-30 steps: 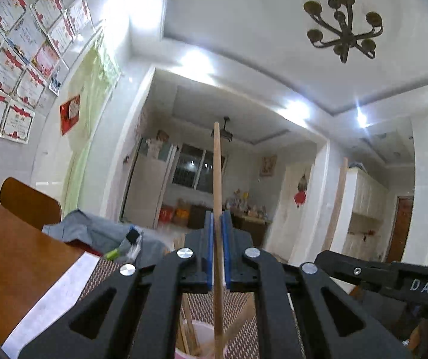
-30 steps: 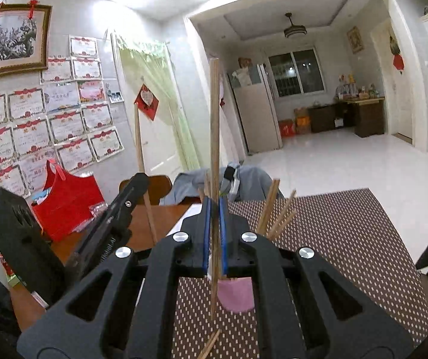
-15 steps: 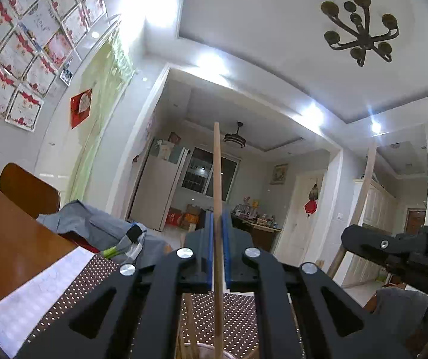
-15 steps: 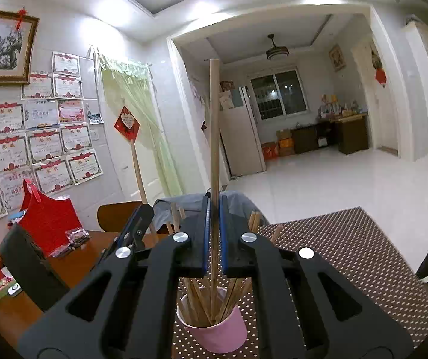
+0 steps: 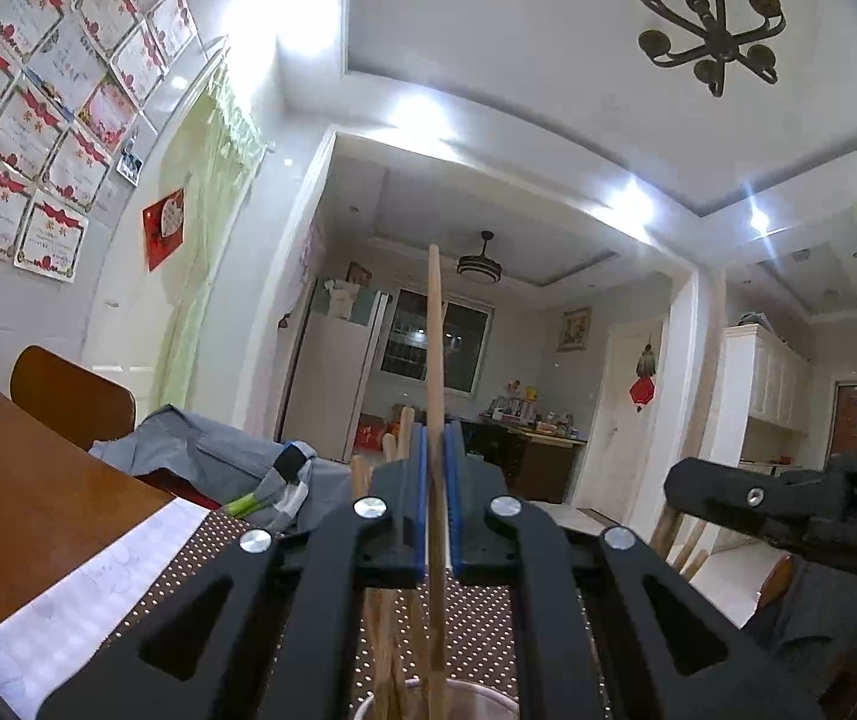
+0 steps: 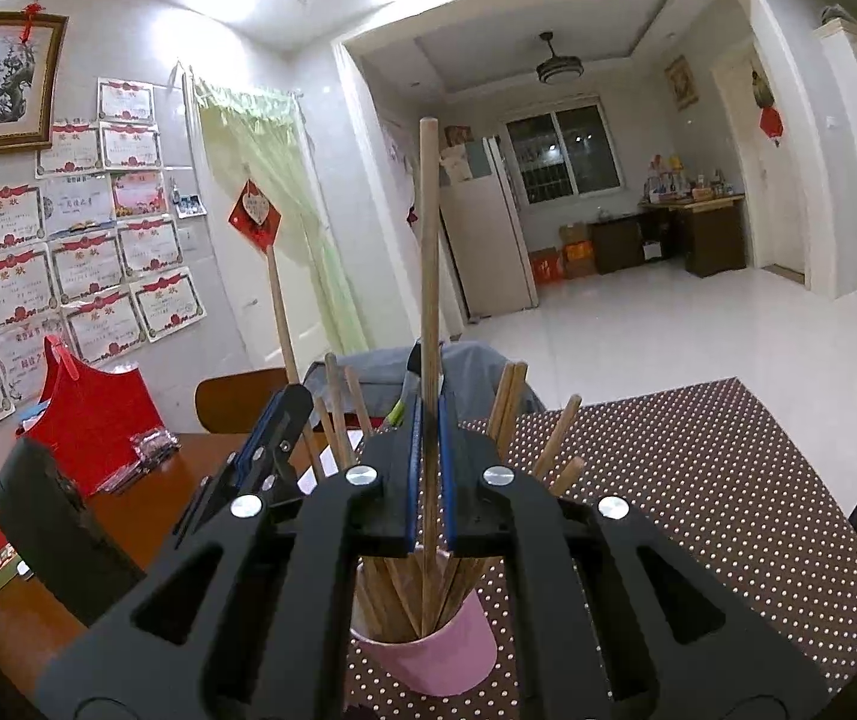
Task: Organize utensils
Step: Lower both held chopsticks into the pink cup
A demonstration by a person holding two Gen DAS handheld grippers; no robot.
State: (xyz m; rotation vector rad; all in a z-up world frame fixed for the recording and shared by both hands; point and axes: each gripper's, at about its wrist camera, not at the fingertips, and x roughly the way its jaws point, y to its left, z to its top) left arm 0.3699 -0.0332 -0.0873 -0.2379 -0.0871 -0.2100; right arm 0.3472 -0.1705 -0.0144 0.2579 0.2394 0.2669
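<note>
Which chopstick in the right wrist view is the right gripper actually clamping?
The tallest upright chopstick, pinched between the right gripper's blue pads, its lower end inside the pink cup; the others stand loose.

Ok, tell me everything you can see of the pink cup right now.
The pink cup stands upright on the brown dotted mat, below the right gripper. It looks like smooth plastic, open-topped, and holds a fan of wooden chopsticks. The chopstick clamped in the right gripper dips inside it.
</note>
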